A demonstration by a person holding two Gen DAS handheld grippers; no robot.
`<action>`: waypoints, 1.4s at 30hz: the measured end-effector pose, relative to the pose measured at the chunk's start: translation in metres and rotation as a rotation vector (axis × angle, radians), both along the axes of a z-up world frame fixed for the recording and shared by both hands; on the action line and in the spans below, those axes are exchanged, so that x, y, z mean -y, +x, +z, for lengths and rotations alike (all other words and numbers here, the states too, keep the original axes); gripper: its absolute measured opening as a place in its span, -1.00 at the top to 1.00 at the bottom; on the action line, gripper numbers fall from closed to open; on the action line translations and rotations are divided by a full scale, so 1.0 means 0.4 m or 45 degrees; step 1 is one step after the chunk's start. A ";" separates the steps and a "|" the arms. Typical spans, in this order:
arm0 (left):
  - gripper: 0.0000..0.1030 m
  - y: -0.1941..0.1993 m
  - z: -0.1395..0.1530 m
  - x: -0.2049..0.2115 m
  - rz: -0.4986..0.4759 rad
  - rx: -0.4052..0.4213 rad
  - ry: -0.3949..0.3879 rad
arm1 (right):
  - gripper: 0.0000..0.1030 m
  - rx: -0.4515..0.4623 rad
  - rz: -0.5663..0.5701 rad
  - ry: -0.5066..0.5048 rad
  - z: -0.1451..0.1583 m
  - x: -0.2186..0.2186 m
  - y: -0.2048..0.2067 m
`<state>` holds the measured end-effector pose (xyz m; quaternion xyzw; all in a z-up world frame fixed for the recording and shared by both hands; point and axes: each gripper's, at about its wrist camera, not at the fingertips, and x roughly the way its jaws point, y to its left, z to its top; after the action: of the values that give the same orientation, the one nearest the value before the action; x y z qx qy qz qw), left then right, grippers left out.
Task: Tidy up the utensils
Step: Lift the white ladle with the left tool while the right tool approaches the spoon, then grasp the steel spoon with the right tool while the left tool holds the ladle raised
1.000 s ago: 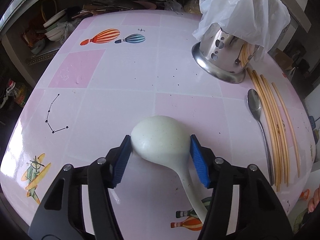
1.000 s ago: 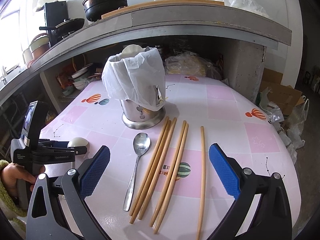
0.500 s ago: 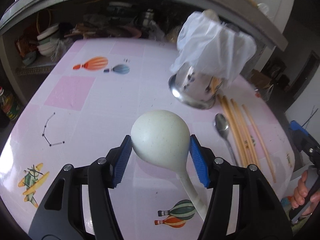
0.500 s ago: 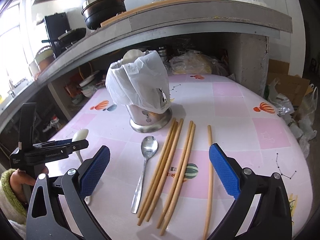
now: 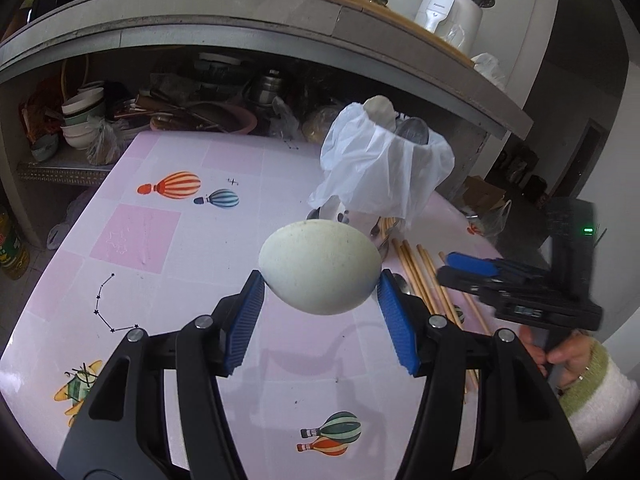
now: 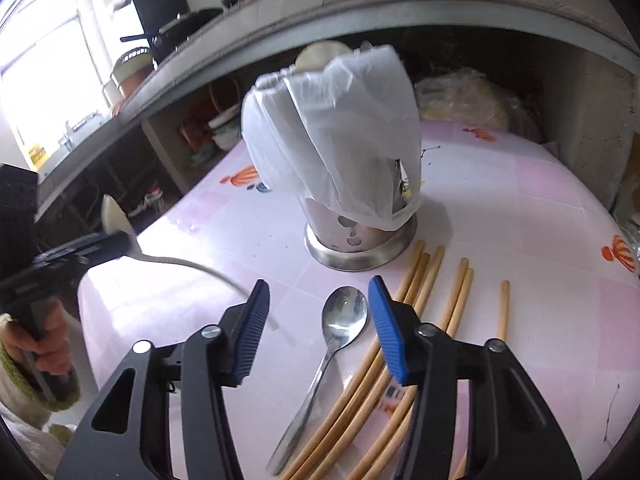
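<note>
Where the pink tiled bench (image 6: 520, 208) carries the lot, items run as follows.

Holder (image 6: 356, 236): one, steel, perforated, standing upright on the bench, draped with one white plastic bag (image 6: 340, 140). One pale ladle bowl and one metal spoon bowl show above the bag's rim in the left wrist view.

Right gripper (image 6: 318, 328): one, jaws spread, pinching nothing, hovering over the metal spoon and the nearest chopsticks.

Left gripper (image 5: 320, 320): one, jaws pinching the ladle across its bowl, raised clear of the bench.

Ladle (image 5: 320, 266): one, cream plastic, held in the air by the left gripper; in the right wrist view its thin handle arcs down toward the right gripper's left jaw.

Chopsticks (image 6: 460, 292): six counted in the right wrist view, wooden, lying flat and roughly parallel just in front of the holder; three close together, then two, then one apart on the far right.

Spoon (image 6: 340, 328): one, metal, lying bowl-up on the bench, just left of the chopsticks.
</note>
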<state>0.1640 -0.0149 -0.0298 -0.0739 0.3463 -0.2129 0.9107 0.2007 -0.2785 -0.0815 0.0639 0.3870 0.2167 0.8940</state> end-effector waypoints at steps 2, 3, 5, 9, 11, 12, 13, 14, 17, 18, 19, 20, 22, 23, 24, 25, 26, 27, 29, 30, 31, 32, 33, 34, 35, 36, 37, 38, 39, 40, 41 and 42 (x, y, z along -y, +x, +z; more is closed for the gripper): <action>-0.08 -0.005 0.010 -0.009 0.001 0.017 -0.006 | 0.25 -0.038 0.033 -0.031 -0.022 -0.006 0.033; -0.08 -0.007 0.016 -0.014 0.003 0.026 -0.011 | 0.28 -0.053 0.049 -0.036 -0.030 -0.008 0.046; -0.08 -0.007 0.025 -0.023 0.007 0.038 -0.019 | 0.34 -0.087 0.083 -0.049 -0.049 -0.013 0.070; -0.08 -0.005 0.033 -0.038 0.020 0.050 -0.033 | 0.39 -0.157 0.124 -0.087 -0.087 -0.024 0.110; -0.08 -0.002 0.033 -0.044 0.021 0.046 -0.044 | 0.41 -0.173 0.141 -0.105 -0.098 -0.028 0.121; -0.08 -0.001 0.033 -0.046 0.023 0.046 -0.044 | 0.41 -0.181 0.151 -0.116 -0.103 -0.031 0.127; -0.08 0.002 0.032 -0.047 0.024 0.046 -0.044 | 0.42 -0.187 0.157 -0.125 -0.107 -0.031 0.134; -0.08 0.005 0.030 -0.048 0.022 0.043 -0.044 | 0.42 -0.193 0.159 -0.128 -0.112 -0.031 0.140; -0.08 0.012 0.024 -0.049 0.023 0.035 -0.049 | 0.42 -0.213 0.174 -0.141 -0.123 -0.034 0.156; -0.08 0.015 0.023 -0.050 0.022 0.032 -0.053 | 0.42 -0.215 0.182 -0.136 -0.125 -0.034 0.159; -0.08 0.016 0.021 -0.049 0.020 0.030 -0.053 | 0.42 -0.215 0.187 -0.134 -0.127 -0.036 0.162; -0.08 0.018 0.019 -0.049 0.019 0.029 -0.050 | 0.42 -0.216 0.193 -0.132 -0.127 -0.035 0.165; -0.08 0.022 0.015 -0.047 0.017 0.023 -0.046 | 0.42 -0.221 0.202 -0.134 -0.127 -0.037 0.171; -0.08 0.023 0.013 -0.047 0.016 0.021 -0.048 | 0.43 -0.226 0.211 -0.136 -0.126 -0.040 0.172; -0.08 0.023 0.012 -0.047 0.016 0.020 -0.050 | 0.44 -0.232 0.221 -0.133 -0.126 -0.042 0.172; -0.08 0.024 0.011 -0.047 0.016 0.019 -0.051 | 0.48 -0.238 0.231 -0.129 -0.125 -0.046 0.171; -0.08 0.024 0.010 -0.047 0.017 0.019 -0.051 | 0.52 -0.241 0.238 -0.129 -0.124 -0.050 0.166; -0.08 0.025 0.010 -0.047 0.017 0.019 -0.051 | 0.53 -0.240 0.245 -0.133 -0.124 -0.055 0.163; -0.08 0.026 0.009 -0.049 0.020 0.018 -0.052 | 0.64 -0.237 0.252 -0.144 -0.122 -0.064 0.159; -0.08 0.026 0.008 -0.050 0.021 0.017 -0.052 | 0.66 -0.236 0.252 -0.144 -0.121 -0.067 0.158; -0.08 0.028 0.008 -0.050 0.023 0.017 -0.051 | 0.69 -0.234 0.250 -0.143 -0.121 -0.068 0.156; -0.08 0.028 0.009 -0.051 0.024 0.018 -0.052 | 0.73 -0.228 0.246 -0.144 -0.120 -0.070 0.155; -0.08 0.027 0.009 -0.051 0.025 0.019 -0.054 | 0.76 -0.220 0.242 -0.146 -0.117 -0.072 0.154; -0.08 0.027 0.010 -0.052 0.026 0.020 -0.055 | 0.81 -0.213 0.234 -0.144 -0.113 -0.073 0.153; -0.08 0.026 0.010 -0.052 0.027 0.022 -0.055 | 0.85 -0.210 0.229 -0.141 -0.110 -0.074 0.148; -0.08 0.026 0.010 -0.053 0.027 0.023 -0.055 | 0.87 -0.206 0.224 -0.136 -0.107 -0.075 0.142; -0.08 0.025 0.010 -0.053 0.028 0.023 -0.055 | 0.90 -0.204 0.217 -0.128 -0.102 -0.076 0.140; -0.08 0.024 0.011 -0.052 0.028 0.024 -0.055 | 0.91 -0.203 0.210 -0.125 -0.100 -0.075 0.140; -0.08 0.024 0.011 -0.053 0.028 0.024 -0.057 | 0.92 -0.202 0.201 -0.121 -0.099 -0.074 0.139; -0.08 0.023 0.012 -0.053 0.028 0.025 -0.059 | 0.93 -0.203 0.193 -0.112 -0.097 -0.073 0.138; -0.08 0.022 0.013 -0.054 0.029 0.026 -0.060 | 0.94 -0.200 0.181 -0.098 -0.093 -0.071 0.134; -0.08 0.021 0.014 -0.055 0.030 0.028 -0.061 | 0.94 -0.193 0.167 -0.087 -0.089 -0.069 0.130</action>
<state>0.1724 0.0070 -0.0242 -0.0972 0.3301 -0.2113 0.9149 0.2527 -0.2509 -0.1169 0.0239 0.4640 0.2558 0.8478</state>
